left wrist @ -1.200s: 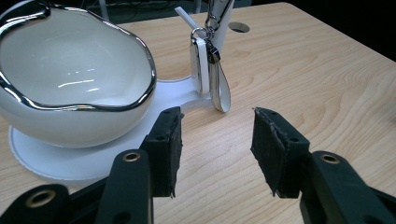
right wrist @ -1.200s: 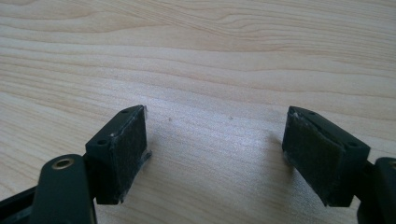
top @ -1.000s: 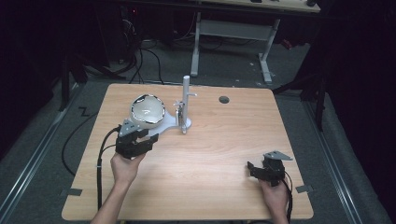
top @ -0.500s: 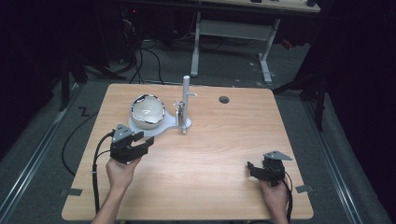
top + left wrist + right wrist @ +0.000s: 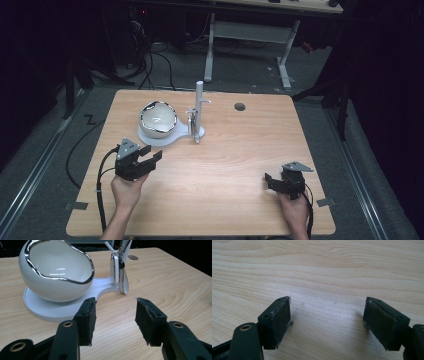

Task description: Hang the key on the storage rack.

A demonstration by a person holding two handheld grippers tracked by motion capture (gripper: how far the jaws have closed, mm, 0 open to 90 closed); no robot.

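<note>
Resting low over the wooden table point(image 5: 225, 165), the left gripper point(image 5: 150, 159) points up and to the right in the high view, its jaws parted with nothing between them and the pads bare. Just ahead of it, near but apart from its tips, sits the white bowl point(image 5: 158, 119), egg-shaped with a shiny silver rim, tilted so that its opening faces the gripper. In the left gripper view the bowl point(image 5: 55, 275) stands beyond the left pad on a flat white base point(image 5: 50, 308), whose edge lies just past that pad. To the right of the bowl on the same base rises a white post point(image 5: 199, 107). Against its foot hangs a key fob with a small loop point(image 5: 120, 275), straight ahead of the gap between the jaws and farther off than the bowl. Farther right, well apart from all this, the right gripper point(image 5: 272, 181) lies at the near edge of the table. Its jaws stand wide apart over bare wood, holding nothing, as the right gripper view shows point(image 5: 327, 322).
</note>
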